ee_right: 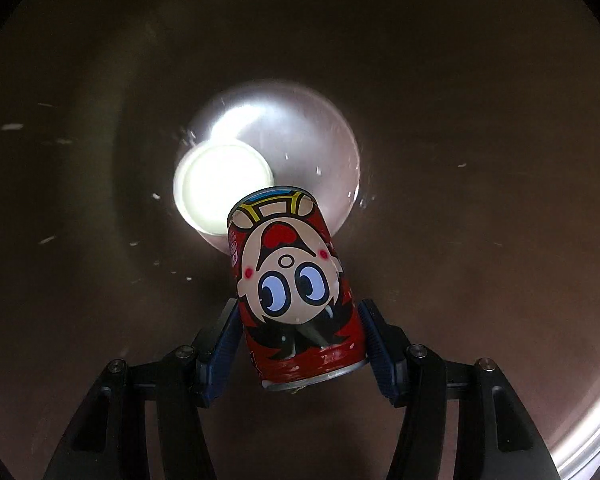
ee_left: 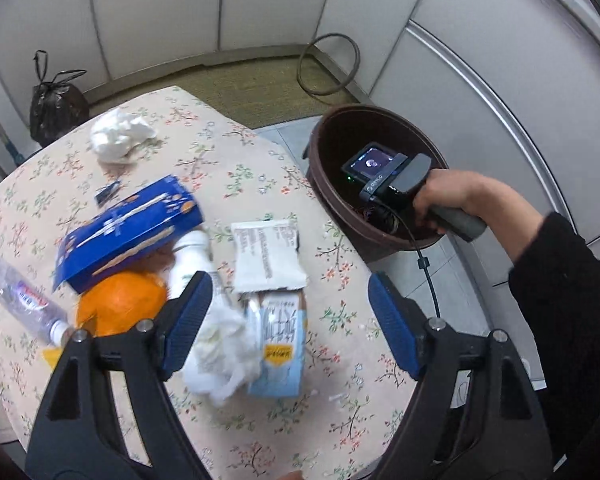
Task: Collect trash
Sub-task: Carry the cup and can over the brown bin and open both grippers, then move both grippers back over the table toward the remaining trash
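Note:
In the left wrist view my left gripper (ee_left: 290, 320) is open and empty above a pile of trash on the floral table (ee_left: 332, 420): a white wrapper (ee_left: 266, 256), a light blue carton (ee_left: 282, 344), crumpled tissue (ee_left: 224, 356), a white bottle (ee_left: 190, 262), a blue box (ee_left: 132, 232), an orange bag (ee_left: 120, 304) and a clear plastic bottle (ee_left: 24, 300). My right gripper (ee_left: 384, 184) points down into the brown bin (ee_left: 324, 196). In the right wrist view the right gripper (ee_right: 296, 340) is shut on a red cartoon can (ee_right: 292, 292) inside the bin (ee_right: 480, 160), above a white lid (ee_right: 222, 184).
Another crumpled tissue (ee_left: 118, 136) and a small dark scrap (ee_left: 108, 192) lie farther back on the table. A tied black bag (ee_left: 56, 108) stands on the floor behind. A loop of cable (ee_left: 328, 64) lies by the white cabinets (ee_left: 500, 80).

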`<state>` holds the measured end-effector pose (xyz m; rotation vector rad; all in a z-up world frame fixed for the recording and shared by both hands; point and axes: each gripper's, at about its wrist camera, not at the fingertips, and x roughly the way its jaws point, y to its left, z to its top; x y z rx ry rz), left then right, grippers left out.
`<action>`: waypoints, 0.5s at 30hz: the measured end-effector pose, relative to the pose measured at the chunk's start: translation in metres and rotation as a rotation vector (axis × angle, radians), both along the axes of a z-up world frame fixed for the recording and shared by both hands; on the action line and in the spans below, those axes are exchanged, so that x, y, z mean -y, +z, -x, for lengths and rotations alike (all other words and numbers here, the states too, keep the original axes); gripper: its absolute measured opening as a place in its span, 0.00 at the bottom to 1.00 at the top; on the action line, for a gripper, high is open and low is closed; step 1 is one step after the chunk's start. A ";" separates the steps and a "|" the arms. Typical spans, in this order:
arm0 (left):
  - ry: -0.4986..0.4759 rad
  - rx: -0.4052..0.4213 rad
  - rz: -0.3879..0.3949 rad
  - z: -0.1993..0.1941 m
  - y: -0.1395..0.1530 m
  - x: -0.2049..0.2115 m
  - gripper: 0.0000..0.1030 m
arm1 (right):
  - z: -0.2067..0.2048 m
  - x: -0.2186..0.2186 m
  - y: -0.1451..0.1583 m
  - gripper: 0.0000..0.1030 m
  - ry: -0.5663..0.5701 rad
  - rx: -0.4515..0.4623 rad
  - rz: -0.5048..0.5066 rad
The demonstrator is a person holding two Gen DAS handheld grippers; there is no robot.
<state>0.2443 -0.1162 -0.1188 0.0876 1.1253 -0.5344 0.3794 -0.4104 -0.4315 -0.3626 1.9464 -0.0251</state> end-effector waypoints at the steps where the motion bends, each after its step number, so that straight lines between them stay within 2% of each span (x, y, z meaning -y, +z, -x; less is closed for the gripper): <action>1: 0.009 -0.001 0.000 0.001 0.001 -0.006 0.78 | -0.001 -0.001 0.000 0.58 0.020 -0.006 -0.002; 8: 0.063 -0.003 -0.002 -0.004 -0.007 -0.033 0.78 | -0.005 -0.007 -0.002 0.59 -0.035 -0.029 -0.078; 9: 0.068 -0.003 -0.005 -0.004 -0.008 -0.035 0.78 | -0.004 -0.005 -0.001 0.59 -0.052 -0.021 -0.075; 11: 0.079 0.001 -0.013 -0.001 -0.008 -0.040 0.78 | -0.003 -0.001 0.004 0.66 -0.074 0.008 -0.052; 15: 0.110 -0.002 -0.029 0.002 -0.010 -0.051 0.78 | -0.005 0.006 0.033 0.70 -0.125 0.096 -0.054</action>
